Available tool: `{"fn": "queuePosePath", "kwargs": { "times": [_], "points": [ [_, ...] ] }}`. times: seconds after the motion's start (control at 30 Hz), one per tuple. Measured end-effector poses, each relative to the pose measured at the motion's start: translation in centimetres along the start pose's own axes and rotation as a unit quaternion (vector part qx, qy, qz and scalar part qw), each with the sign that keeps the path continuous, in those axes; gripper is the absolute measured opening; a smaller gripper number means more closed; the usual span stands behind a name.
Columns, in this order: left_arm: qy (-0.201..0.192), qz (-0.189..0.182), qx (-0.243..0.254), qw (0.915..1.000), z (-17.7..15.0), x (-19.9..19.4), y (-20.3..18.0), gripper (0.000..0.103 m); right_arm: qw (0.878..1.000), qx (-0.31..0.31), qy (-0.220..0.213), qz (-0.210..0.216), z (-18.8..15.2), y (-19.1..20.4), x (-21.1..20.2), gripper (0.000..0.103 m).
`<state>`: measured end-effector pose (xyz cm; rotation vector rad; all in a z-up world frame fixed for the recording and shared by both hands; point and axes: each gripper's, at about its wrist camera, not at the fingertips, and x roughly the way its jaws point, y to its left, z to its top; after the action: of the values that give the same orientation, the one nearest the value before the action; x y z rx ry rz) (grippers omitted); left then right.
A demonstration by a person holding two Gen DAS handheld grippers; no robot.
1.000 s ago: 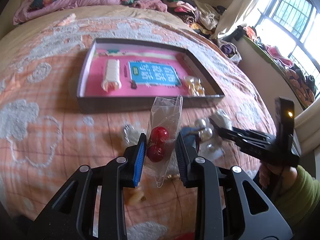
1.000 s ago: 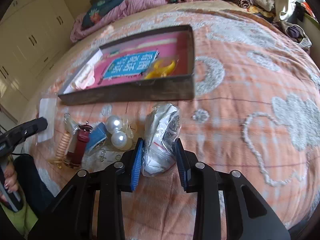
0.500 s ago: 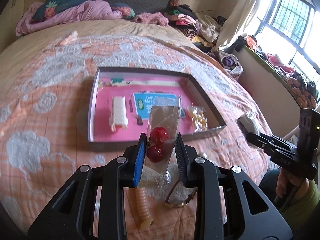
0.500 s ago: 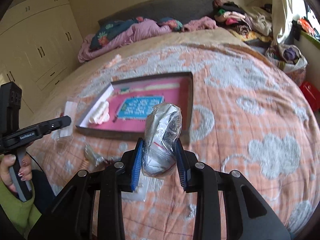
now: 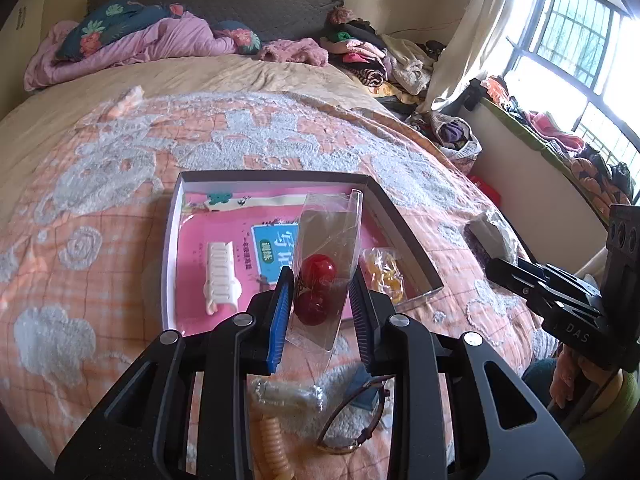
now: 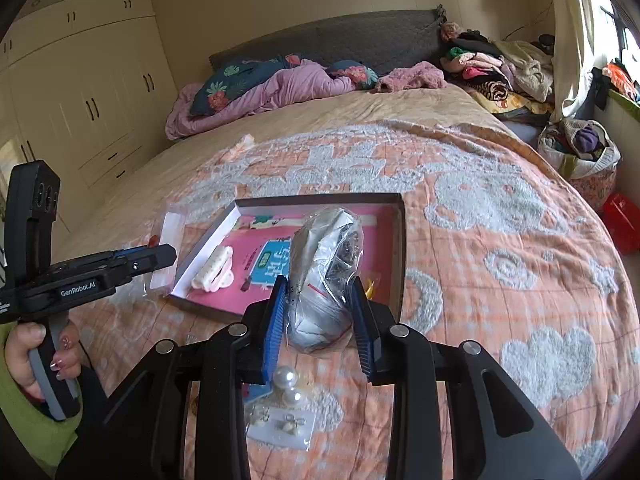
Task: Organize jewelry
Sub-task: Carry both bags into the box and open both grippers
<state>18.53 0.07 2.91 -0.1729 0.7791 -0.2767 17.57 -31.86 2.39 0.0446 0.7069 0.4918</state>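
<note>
Left gripper [image 5: 322,304] pinches a clear sleeve with two red beads [image 5: 320,280], held up over the near edge of the shallow box [image 5: 404,232] on the orange bedspread [image 5: 100,208]. Right gripper [image 6: 318,312] is clamped on a crumpled silver plastic bag [image 6: 324,276], also raised in front of the same box. Box has a pink liner; inside sit a white hair clip [image 5: 220,276], a blue card [image 5: 276,252] and a small yellow packet [image 5: 384,272] near its right wall. Only the left wrist view shows what lies below that gripper: a coiled tan hair tie [image 5: 274,448], a clear wrapped item [image 5: 284,394] and eyeglasses [image 5: 352,416] on the bedspread. Only the right wrist view shows two pearls [image 6: 290,386] and a card of small earrings [image 6: 280,426] under the right gripper, plus a flat clear packet [image 6: 166,252] just left of the box, outside it. Each view catches the other gripper from the side, off at the frame edge. Pillows and pink blanket [image 6: 272,88] at the headboard.
</note>
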Motion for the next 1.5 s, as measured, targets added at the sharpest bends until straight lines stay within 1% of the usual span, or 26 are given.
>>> {"fn": "queuePosePath", "kwargs": {
  "times": [0.3, 0.63, 0.97, 1.5],
  "points": [
    [-0.001, -0.004, 0.008, 1.0000, 1.4, 1.3, -0.5, 0.021, 1.000, -0.007, -0.008, -0.010, 1.4, 0.0, 1.2, 0.030],
    [0.002, 0.004, 0.015, 0.9999, 2.7, 3.2, -0.6, 0.021, 1.000, -0.002, -0.009, -0.030, 2.6, -1.2, 2.7, 0.030],
    [0.017, 0.008, 0.023, 0.9996, 2.2, 5.5, -0.6, 0.021, 0.999, 0.003, 0.007, -0.043, 2.5, -2.1, 5.1, 0.030],
    [0.062, 0.005, 0.026, 0.9977, 0.7, 10.3, -0.1, 0.021, 0.996, 0.014, 0.048, -0.068, 1.0, -3.9, 9.6, 0.030]
  ]
}}
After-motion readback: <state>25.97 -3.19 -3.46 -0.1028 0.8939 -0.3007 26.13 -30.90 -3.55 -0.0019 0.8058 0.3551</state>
